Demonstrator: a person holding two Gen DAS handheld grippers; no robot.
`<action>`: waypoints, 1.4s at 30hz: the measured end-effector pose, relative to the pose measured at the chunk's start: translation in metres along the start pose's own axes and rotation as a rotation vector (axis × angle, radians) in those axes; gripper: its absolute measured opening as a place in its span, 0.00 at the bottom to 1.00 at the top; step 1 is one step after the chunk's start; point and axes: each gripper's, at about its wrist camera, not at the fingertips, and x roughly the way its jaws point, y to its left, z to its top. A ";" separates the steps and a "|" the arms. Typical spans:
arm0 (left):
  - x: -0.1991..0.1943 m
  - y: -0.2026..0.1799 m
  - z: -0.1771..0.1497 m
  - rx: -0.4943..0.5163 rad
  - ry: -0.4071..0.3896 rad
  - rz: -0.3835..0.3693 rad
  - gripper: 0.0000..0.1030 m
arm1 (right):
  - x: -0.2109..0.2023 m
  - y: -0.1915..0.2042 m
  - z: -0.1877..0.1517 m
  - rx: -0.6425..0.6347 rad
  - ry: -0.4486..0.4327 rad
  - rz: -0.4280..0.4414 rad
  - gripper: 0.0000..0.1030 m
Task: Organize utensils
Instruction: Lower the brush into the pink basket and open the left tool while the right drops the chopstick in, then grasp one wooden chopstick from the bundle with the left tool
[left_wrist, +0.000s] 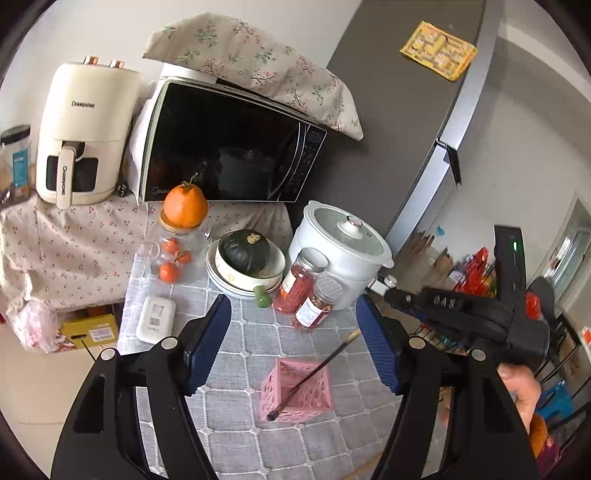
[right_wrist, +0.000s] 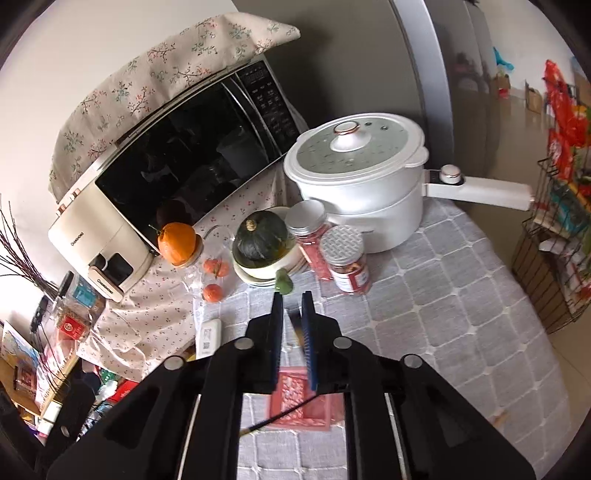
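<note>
A pink perforated holder (left_wrist: 296, 392) stands on the grey quilted tablecloth (left_wrist: 258, 332), with one dark chopstick (left_wrist: 314, 374) leaning in it, tip up to the right. My left gripper (left_wrist: 293, 332) is open and empty, above and behind the holder. My right gripper (right_wrist: 292, 321) is nearly shut on a second chopstick (right_wrist: 295, 326), held above the pink holder (right_wrist: 301, 406). The leaning chopstick (right_wrist: 280, 415) also shows in the right wrist view. The right gripper's black body (left_wrist: 480, 317) shows at the right of the left wrist view.
Behind the holder stand two red spice jars (left_wrist: 301, 288), a white pot (left_wrist: 341, 254), stacked bowls with a green squash (left_wrist: 245, 264), a glass jar with oranges (left_wrist: 181, 240), a white box (left_wrist: 156, 319), a microwave (left_wrist: 229, 147) and an air fryer (left_wrist: 83, 133). A wire rack (right_wrist: 554, 240) stands at the right.
</note>
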 end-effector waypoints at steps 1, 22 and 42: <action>-0.001 -0.001 -0.001 0.010 -0.002 0.008 0.67 | -0.002 -0.001 -0.001 0.013 0.002 0.014 0.27; 0.116 -0.147 -0.150 0.323 0.587 -0.178 0.93 | -0.155 -0.289 -0.144 0.544 -0.046 -0.423 0.93; 0.237 -0.234 -0.265 0.773 0.878 -0.080 0.11 | -0.134 -0.342 -0.190 0.855 0.204 -0.134 0.93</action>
